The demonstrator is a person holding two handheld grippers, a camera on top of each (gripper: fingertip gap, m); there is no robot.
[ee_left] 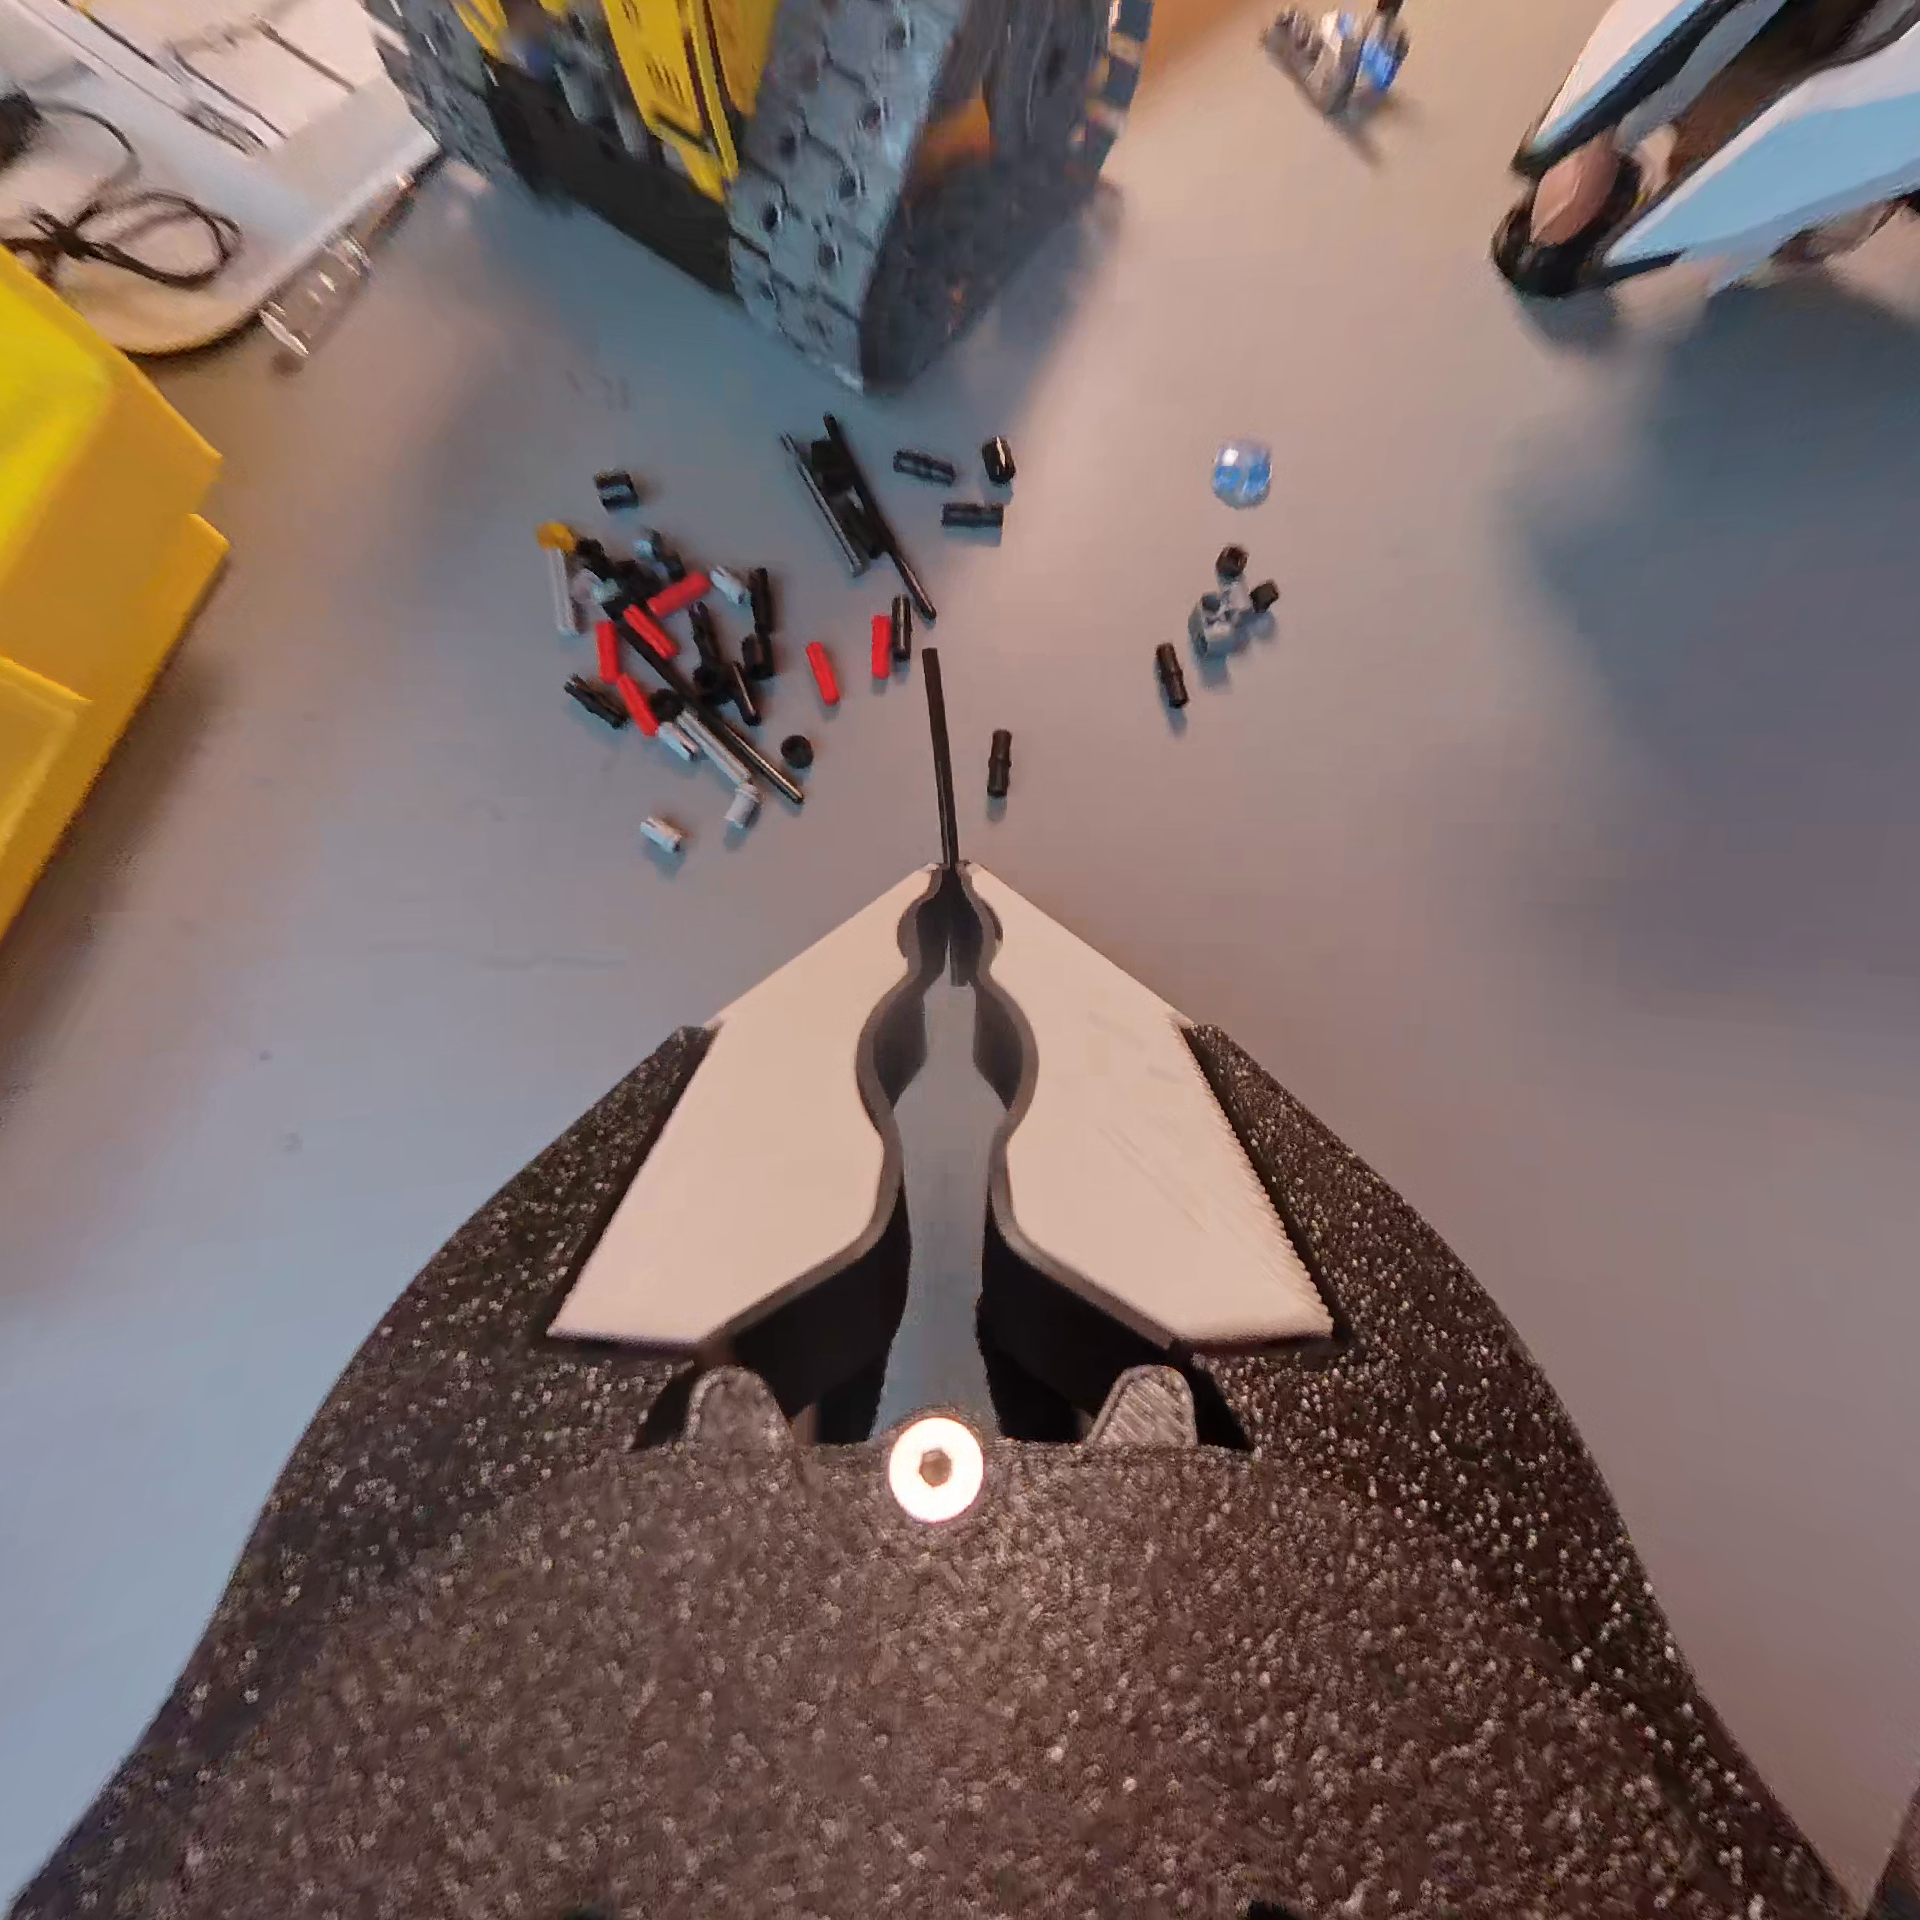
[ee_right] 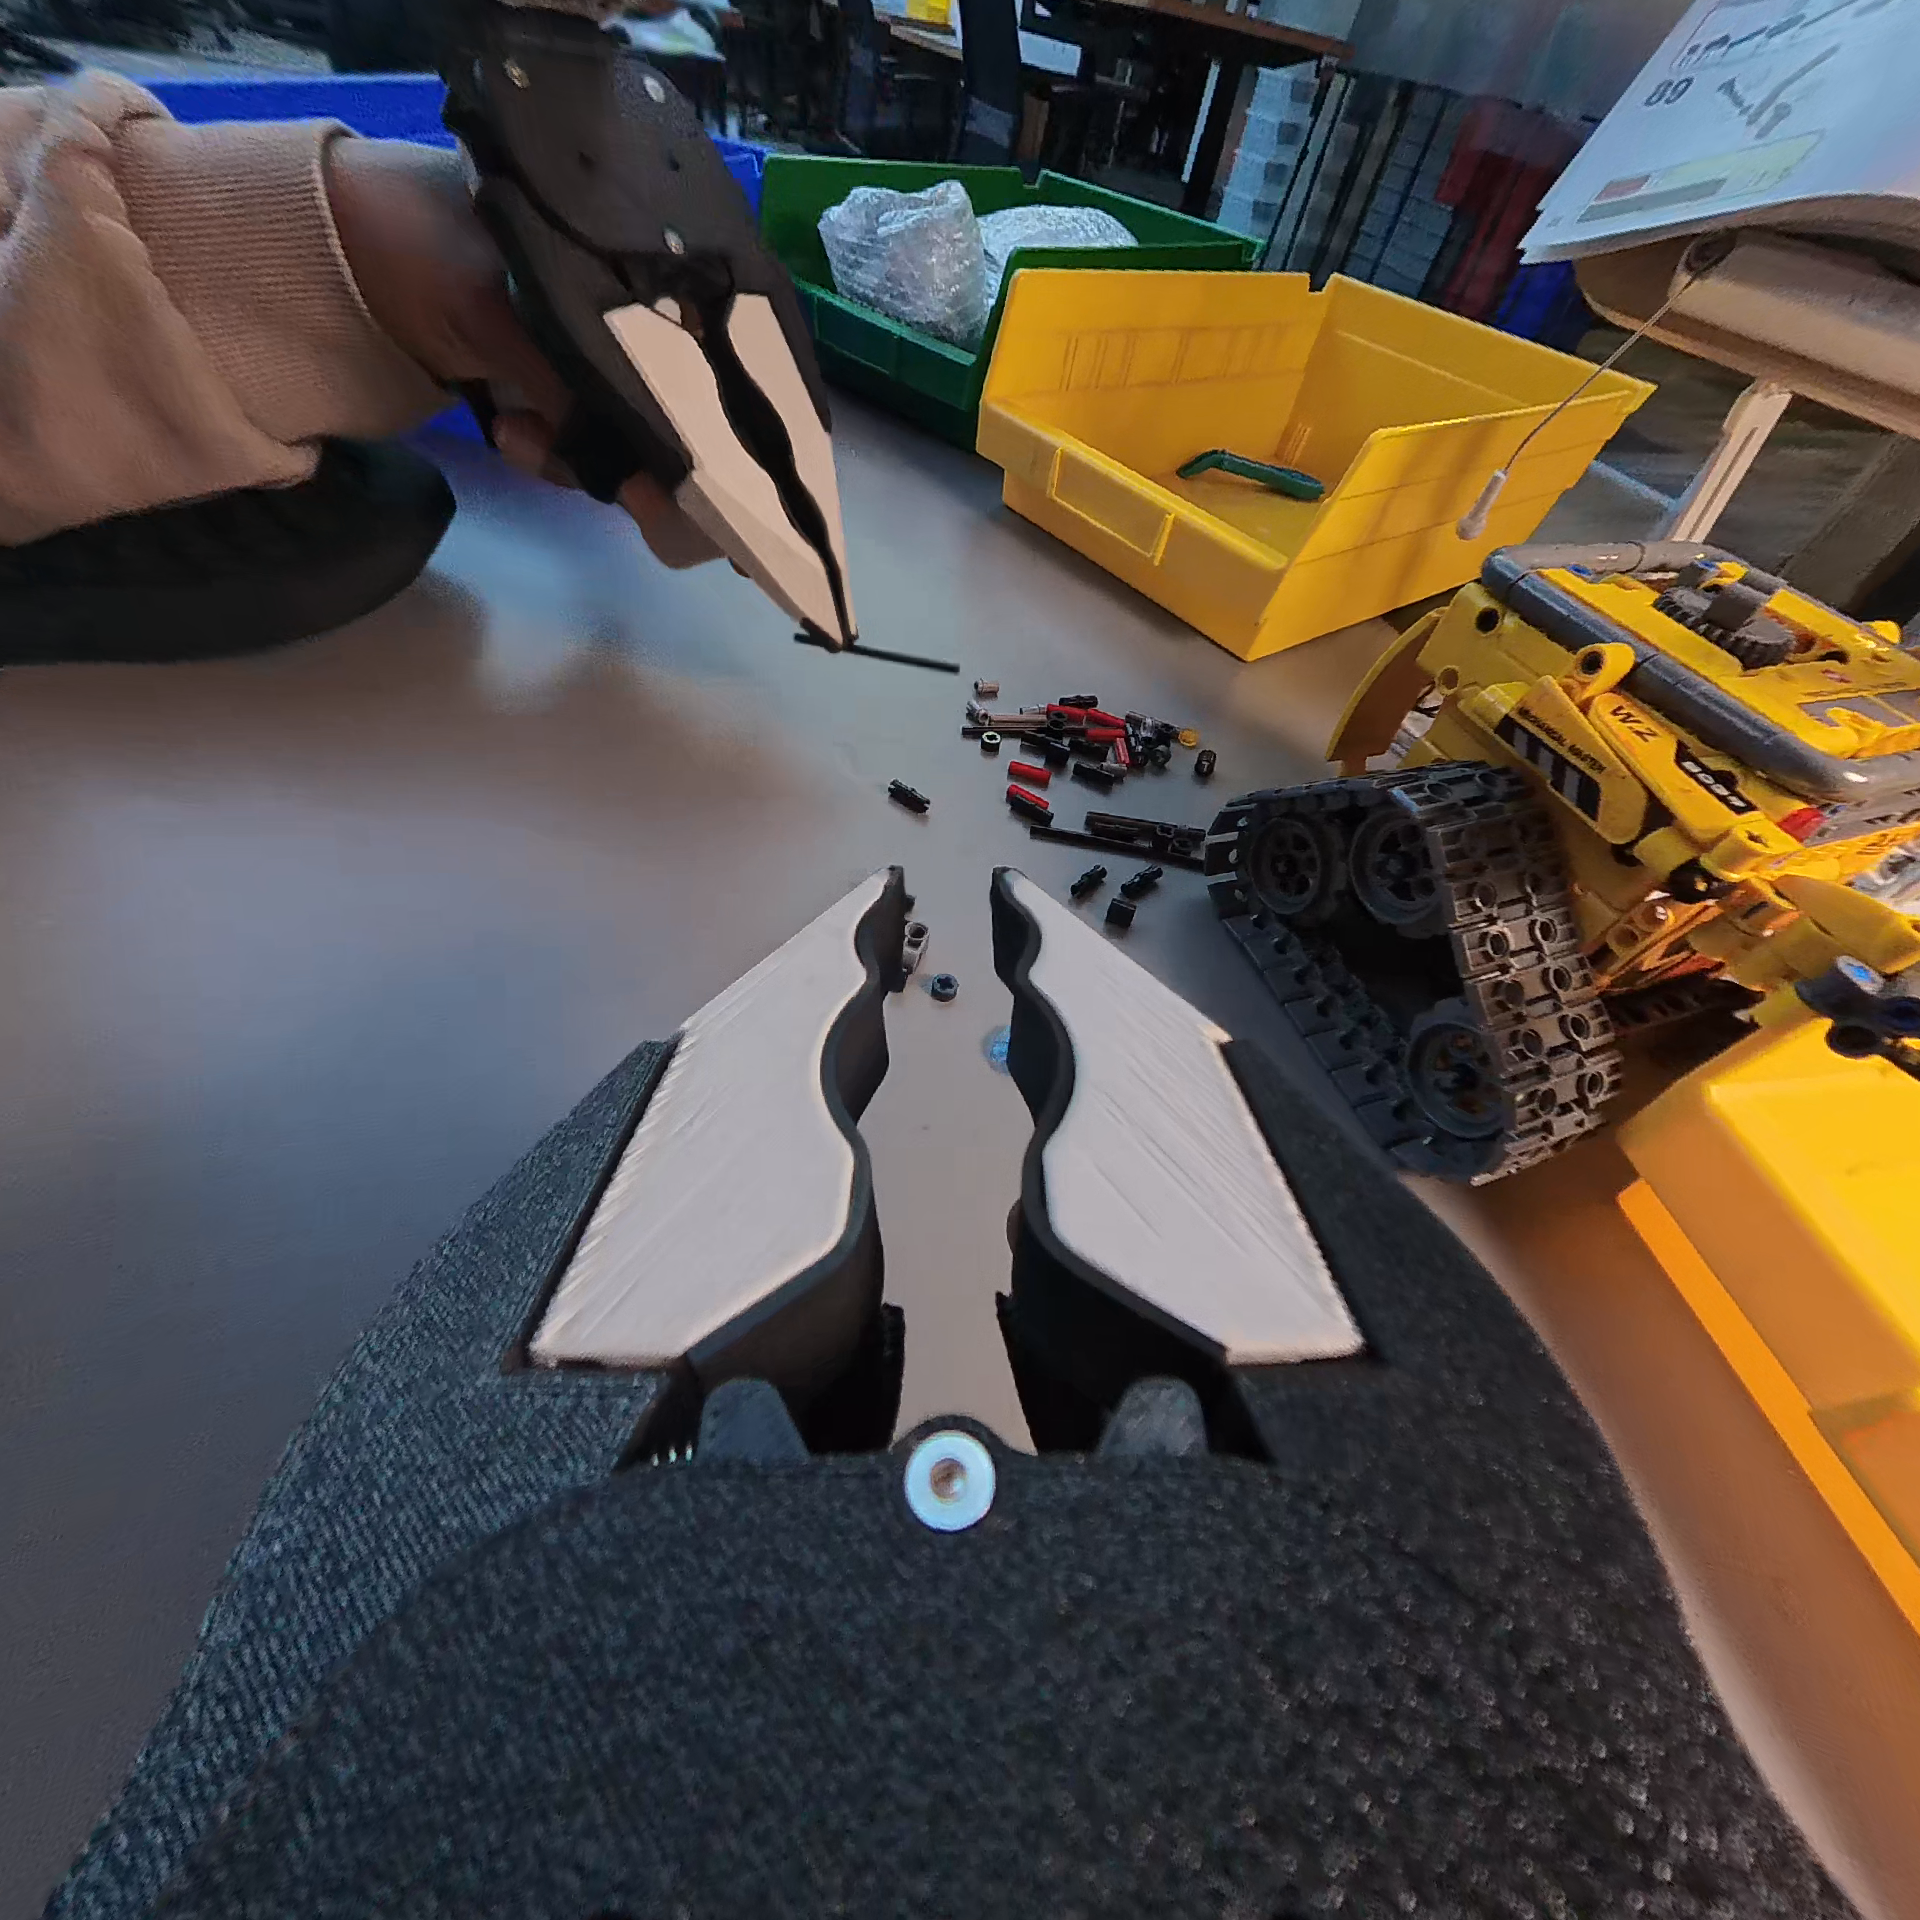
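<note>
My left gripper [ee_left: 950, 868] is shut on a thin black axle rod [ee_left: 941, 758] that sticks out forward from its tips, above the grey table. It also shows in the right wrist view [ee_right: 840, 636], held by a hand, with the rod [ee_right: 902, 657] level. A heap of small black, red and grey building pins [ee_left: 675, 655] lies ahead on the left. My right gripper [ee_right: 943, 899] is open and low over the table, with a small grey connector [ee_right: 914, 937] by its left fingertip and a dark round piece [ee_right: 943, 985] between the fingers. It appears at the top right of the left wrist view [ee_left: 1662, 197].
A yellow tracked toy vehicle [ee_right: 1558, 862] stands right of the pins, also in the left wrist view [ee_left: 810, 177]. A yellow bin [ee_right: 1247, 468] and a green bin [ee_right: 883, 312] with wrapped bundles stand behind. Another yellow bin [ee_left: 73, 582] is at left. An instruction booklet [ee_right: 1725, 135] rests at top right.
</note>
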